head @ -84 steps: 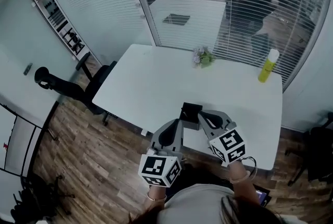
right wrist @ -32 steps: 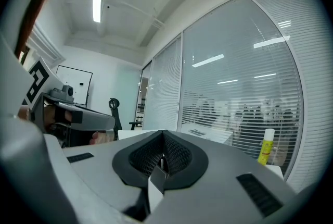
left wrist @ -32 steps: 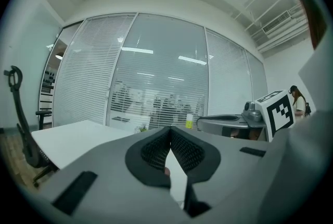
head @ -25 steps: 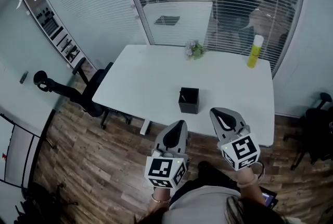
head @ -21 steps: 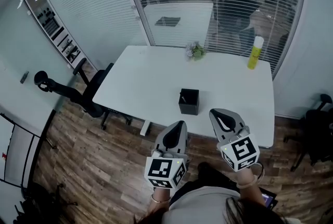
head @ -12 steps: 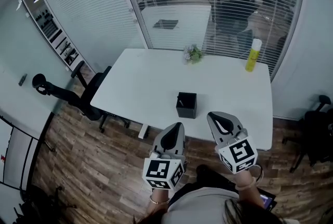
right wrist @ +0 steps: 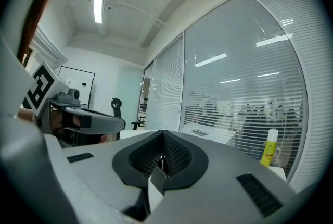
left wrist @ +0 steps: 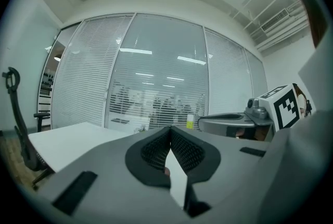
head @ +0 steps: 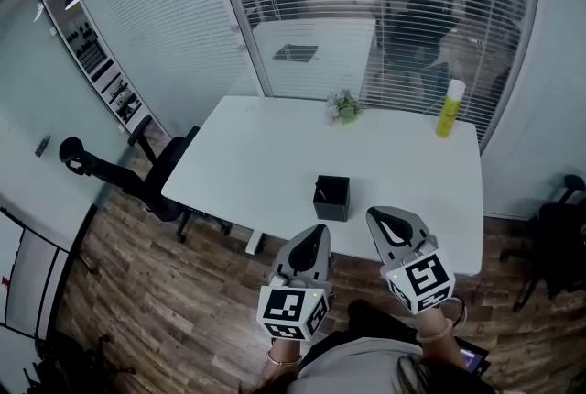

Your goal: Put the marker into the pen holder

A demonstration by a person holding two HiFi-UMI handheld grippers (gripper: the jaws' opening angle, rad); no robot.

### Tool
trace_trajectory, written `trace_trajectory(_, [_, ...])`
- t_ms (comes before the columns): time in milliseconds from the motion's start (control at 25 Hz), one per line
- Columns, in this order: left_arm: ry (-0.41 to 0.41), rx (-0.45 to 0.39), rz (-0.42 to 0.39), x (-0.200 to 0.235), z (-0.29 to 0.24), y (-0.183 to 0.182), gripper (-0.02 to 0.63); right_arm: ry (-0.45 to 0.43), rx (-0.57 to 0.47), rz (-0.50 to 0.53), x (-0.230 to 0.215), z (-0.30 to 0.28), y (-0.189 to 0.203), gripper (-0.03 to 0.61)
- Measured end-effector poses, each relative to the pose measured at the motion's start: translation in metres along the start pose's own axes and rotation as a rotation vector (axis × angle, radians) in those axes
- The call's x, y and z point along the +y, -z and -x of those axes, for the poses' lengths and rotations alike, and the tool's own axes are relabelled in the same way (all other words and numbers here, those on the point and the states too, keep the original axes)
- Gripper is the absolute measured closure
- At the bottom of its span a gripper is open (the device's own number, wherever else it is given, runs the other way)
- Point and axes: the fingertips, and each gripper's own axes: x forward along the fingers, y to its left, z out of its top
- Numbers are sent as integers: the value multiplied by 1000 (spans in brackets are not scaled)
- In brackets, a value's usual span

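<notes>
At the near edge of the bench [head: 275, 154], I'm holding both claws side by side, pointing toward the far edge, with neither touching anything.

Left claw [head: 318, 231]: jaws are sitting together, pads meeting at the tip and nothing between them. The left gripper view is looking out over the white benchtop toward the blinds.

Right claw [head: 374, 214]: same state, jaws pressed closed with nothing in them. Its tip is reaching just over the near edge, to the right of the pen holder.

The pen holder [head: 331, 197], a black square box, is standing upright on the bench close to the near edge, about midway along it. It's lying just ahead of the gap between the two claws and apart from both.

Marker [head: 319, 191]: I'm seeing a thin pale stick leaning inside the holder at its left wall. It's too small to confirm more than that.

A yellow bottle [head: 446, 108] is standing at the far right corner. A small plant [head: 344, 106] is sitting at the far edge near the middle. Both are well apart from the holder.

An office chair [head: 137, 170] is sitting off the bench's left end on the wood floor [head: 165, 291].
</notes>
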Motion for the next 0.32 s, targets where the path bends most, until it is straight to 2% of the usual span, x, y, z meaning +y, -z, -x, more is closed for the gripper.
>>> trace_trajectory(320, [32, -2, 17, -3, -5, 5, 595, 3, 12, -15, -3, -3, 9, 551])
